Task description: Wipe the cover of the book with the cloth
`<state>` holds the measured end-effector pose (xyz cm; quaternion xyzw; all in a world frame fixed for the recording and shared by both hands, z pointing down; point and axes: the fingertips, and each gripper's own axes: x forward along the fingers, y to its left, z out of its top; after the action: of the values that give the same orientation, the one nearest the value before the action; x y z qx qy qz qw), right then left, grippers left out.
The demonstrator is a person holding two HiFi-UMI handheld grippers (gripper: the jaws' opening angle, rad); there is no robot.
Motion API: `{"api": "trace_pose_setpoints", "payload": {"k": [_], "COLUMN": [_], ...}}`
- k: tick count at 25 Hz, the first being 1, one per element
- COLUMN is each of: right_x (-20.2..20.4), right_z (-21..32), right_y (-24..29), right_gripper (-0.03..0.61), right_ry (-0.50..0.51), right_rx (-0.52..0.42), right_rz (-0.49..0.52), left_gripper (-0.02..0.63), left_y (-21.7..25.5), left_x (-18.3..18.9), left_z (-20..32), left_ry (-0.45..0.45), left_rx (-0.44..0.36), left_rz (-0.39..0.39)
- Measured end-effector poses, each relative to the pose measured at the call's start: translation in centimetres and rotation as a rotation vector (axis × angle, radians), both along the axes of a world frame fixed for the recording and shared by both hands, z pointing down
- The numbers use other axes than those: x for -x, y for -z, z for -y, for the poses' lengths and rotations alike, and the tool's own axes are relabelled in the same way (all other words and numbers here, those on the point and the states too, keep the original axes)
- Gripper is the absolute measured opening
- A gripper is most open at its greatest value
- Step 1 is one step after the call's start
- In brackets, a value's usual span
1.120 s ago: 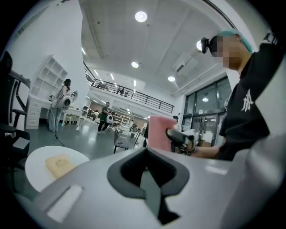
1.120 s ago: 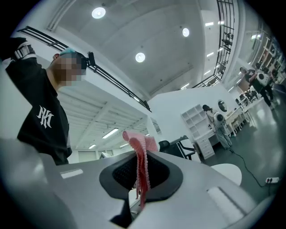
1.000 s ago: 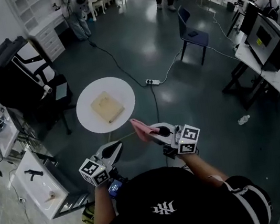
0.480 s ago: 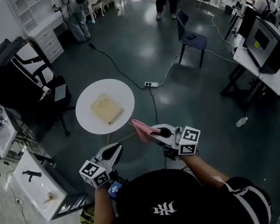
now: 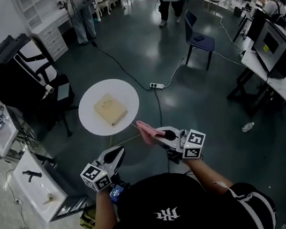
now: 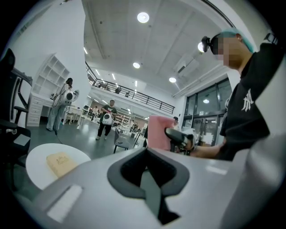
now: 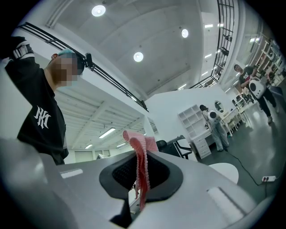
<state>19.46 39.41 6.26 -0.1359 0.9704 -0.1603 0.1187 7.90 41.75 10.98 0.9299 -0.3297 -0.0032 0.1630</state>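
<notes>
Neither gripper has shifted since the earlier frames. Right gripper, held about level before the body, clamps the pink cloth. Left gripper is closed, empty. Book lies on the round table, beyond both.

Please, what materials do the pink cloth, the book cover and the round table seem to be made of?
Pink cloth: soft woven or knitted fabric; a ribbed weave shows and it folds limply.
Book cover: matte tan, perhaps paper or card; no shine, too small to be sure.
Round table: smooth white top, probably laminate or painted board; even colour throughout.
</notes>
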Motion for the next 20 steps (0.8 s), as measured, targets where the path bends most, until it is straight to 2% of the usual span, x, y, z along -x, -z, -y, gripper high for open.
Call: {"api": "trace_pose_setpoints", "payload": {"k": [10, 20], "right_x": [-0.3, -2.8], "right_z": [0.2, 0.7], "right_y": [0.1, 0.2], "right_gripper": [0.012, 0.012], "right_ry": [0.005, 0.040], "right_rx": [0.003, -0.004], "right_rz": [0.018, 0.020], "left_gripper": [0.005, 0.005], "left_y": [-0.1, -0.1], "left_x": [-0.2, -2.2], "left_z": [0.1, 0.3], "left_ry": [0.004, 0.052], "left_rx": [0.002, 0.007], "left_rz": [0.005, 0.022]}}
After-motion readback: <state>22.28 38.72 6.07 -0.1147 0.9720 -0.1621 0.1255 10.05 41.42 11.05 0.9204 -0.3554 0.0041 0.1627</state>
